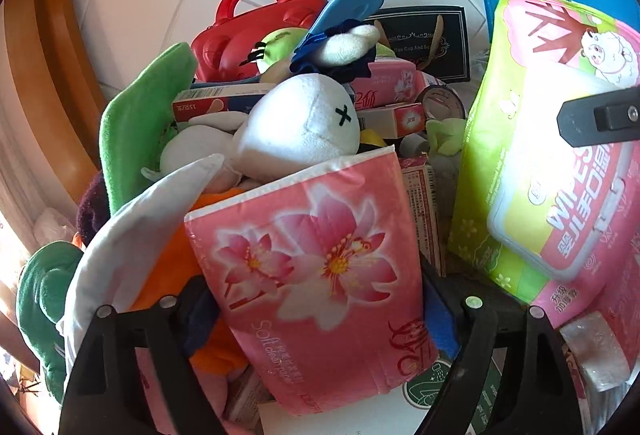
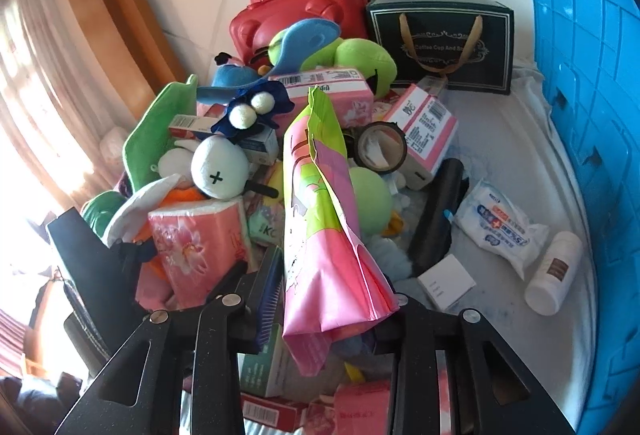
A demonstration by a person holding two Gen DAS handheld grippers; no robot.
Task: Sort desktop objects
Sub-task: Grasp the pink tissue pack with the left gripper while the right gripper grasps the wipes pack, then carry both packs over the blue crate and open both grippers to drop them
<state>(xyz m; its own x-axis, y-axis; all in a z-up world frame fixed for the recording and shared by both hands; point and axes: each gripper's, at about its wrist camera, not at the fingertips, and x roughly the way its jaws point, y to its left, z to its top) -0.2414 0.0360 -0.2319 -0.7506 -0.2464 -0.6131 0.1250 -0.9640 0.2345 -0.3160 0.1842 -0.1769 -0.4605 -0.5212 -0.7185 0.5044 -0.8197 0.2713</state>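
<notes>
The right gripper (image 2: pixel 320 309) was clamped on the wipes pack (image 2: pixel 320 219), holding it by its thin bottom edge. The pack stood up tall above the pile of toys and boxes. That was the risky part. The pack looked floppy and heavy at the top, so it could tip over or slide out of the thin pinch. If it fell, it would likely land back in the pile and knock the tape roll (image 2: pixel 382 151) or the white plush toy (image 2: pixel 218 171).

The left gripper (image 1: pixel 320 309) had its fingers set apart around the pink tissue pack (image 1: pixel 316 267). From the left wrist view nobody could tell if the pads really pressed on it. If they did not, the soft pack could slump and slip away. The two grippers were near each other, so the packs might bump.

Both grippers pointed forward and down at the heap. The blue crate (image 2: pixel 588 139) stood off to the right on the worktop (image 2: pixel 512 139).
</notes>
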